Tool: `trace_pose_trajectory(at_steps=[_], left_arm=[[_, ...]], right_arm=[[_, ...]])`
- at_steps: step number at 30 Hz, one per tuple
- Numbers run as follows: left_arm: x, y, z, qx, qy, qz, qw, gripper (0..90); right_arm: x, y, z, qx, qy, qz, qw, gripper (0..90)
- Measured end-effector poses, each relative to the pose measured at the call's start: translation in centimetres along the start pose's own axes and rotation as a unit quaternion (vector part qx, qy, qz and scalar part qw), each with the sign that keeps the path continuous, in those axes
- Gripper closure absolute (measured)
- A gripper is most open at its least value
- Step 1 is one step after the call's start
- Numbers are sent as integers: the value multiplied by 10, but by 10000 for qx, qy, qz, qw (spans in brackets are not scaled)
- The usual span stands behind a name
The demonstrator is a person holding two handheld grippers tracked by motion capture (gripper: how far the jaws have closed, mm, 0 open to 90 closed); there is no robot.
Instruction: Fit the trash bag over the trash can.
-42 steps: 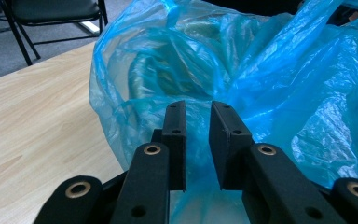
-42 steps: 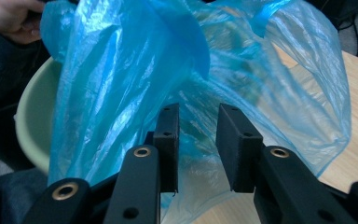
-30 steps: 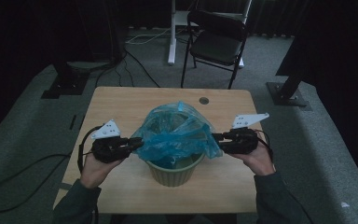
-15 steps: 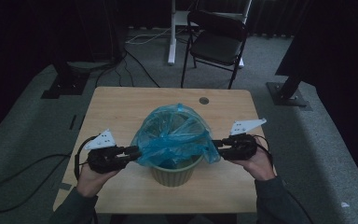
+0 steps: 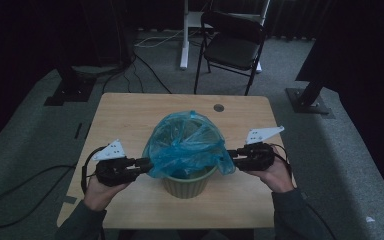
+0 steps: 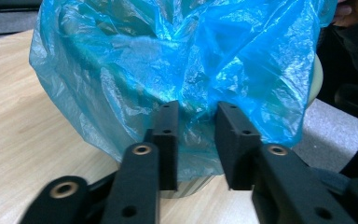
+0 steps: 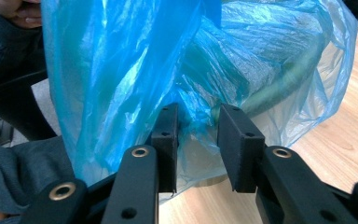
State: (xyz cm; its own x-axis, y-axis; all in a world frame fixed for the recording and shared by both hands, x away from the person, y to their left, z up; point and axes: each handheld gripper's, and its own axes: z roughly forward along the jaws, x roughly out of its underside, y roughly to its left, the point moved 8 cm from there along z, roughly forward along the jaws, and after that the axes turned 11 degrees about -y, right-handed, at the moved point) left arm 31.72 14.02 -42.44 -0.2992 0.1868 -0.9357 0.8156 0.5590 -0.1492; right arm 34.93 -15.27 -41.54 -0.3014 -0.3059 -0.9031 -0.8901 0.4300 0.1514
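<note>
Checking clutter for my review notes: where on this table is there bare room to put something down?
The table is bare along its far edge, between the blue bag and the small round hole, and along the near edge in front of the green bin. The middle is crowded: the left gripper and right gripper flank the bag.

colours and patterns on record

bag (image 5: pixel 187 145): translucent blue, crinkled sheen. bin (image 5: pixel 186 184): pale green, faintly ribbed. table (image 5: pixel 125 117): light wood grain. both grippers: black jaws, brass-coloured rivets, pale grey top plates. chair (image 5: pixel 232 47): black. floor: grey carpet.
</note>
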Motion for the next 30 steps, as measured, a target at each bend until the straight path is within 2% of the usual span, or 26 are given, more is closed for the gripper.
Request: trace_pose_trajectory(at_steps=[3,4,6,8,15,27,30], left_arm=[[-2,-1,4,0,-35,50,10000,870],[-2,-1,4,0,-35,50,10000,886],[-1,-2,4,5,-43,100,9999,896],[1,-5,3,36,-29,159,9999,900],[15,-13,5,145,134,216,9996,900],[30,1,16,-94,406,250,9988,900],[33,2,19,-100,434,224,9988,900]], right_arm=[[-1,-2,1,95,-30,-17,9999,747],[-1,-2,1,95,-30,-17,9999,747],[1,-2,-1,82,-68,-17,9999,845],[3,-1,-1,35,-48,-49,10000,868],[10,6,-2,-126,94,-103,9998,872],[14,4,-1,-130,139,-84,9998,876],[14,4,-1,-123,158,-92,9998,876]])
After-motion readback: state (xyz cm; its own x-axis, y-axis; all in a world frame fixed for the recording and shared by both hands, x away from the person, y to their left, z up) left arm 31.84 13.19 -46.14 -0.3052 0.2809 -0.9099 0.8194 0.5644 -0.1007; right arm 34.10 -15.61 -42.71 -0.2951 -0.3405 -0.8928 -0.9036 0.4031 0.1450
